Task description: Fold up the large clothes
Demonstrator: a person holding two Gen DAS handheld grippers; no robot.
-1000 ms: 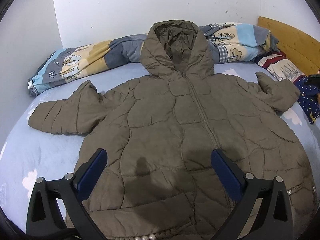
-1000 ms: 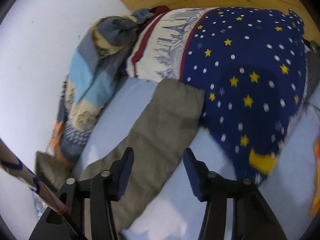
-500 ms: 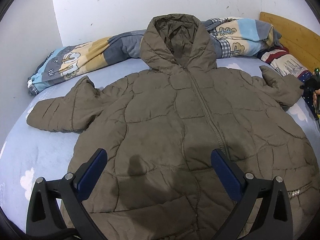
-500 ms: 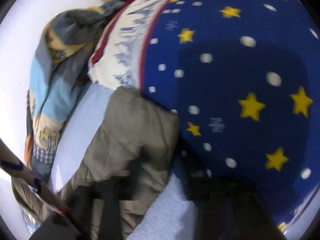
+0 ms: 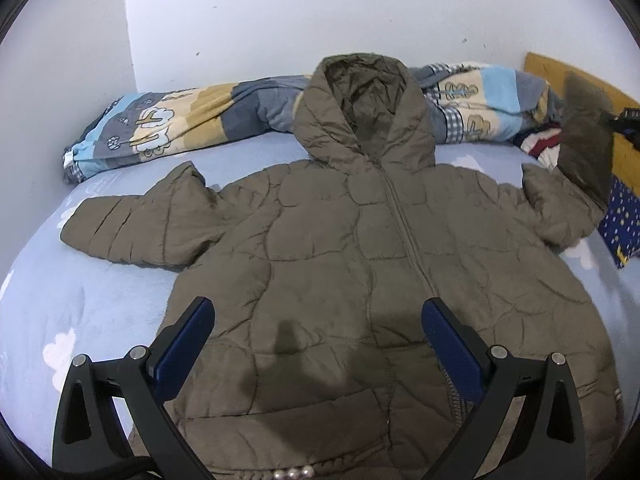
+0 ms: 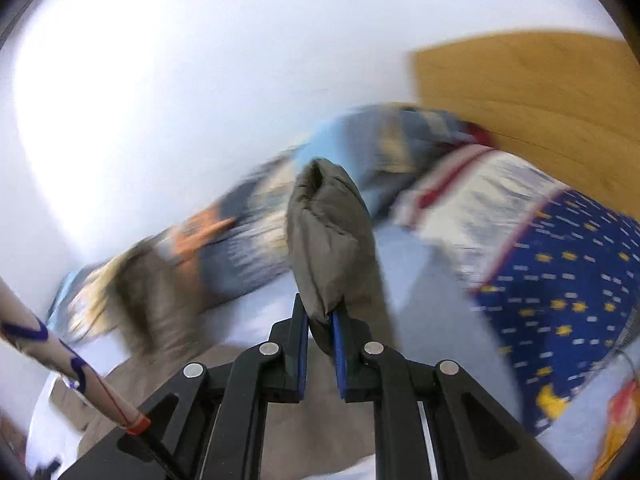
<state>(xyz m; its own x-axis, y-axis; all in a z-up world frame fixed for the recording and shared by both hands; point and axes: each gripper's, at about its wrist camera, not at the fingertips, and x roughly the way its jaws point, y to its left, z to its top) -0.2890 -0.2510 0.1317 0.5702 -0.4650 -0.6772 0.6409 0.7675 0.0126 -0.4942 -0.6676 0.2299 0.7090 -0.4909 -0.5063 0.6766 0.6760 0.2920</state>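
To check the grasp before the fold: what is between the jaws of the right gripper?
In the right wrist view, the right gripper has just closed its jaws on the cuff end of the jacket sleeve, lifted off the bed; nothing else is between them.

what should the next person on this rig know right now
Right gripper: jaws just closed on the cuff of the jacket's right-hand sleeve, lifted off the bed.
Left gripper: open, hovering over the jacket hem, holding nothing.
Jacket lies face up, zipped, hood toward the wall; other sleeve spread flat.
Done: one sleeve picked up. Left: fold both sleeves in, then the body.
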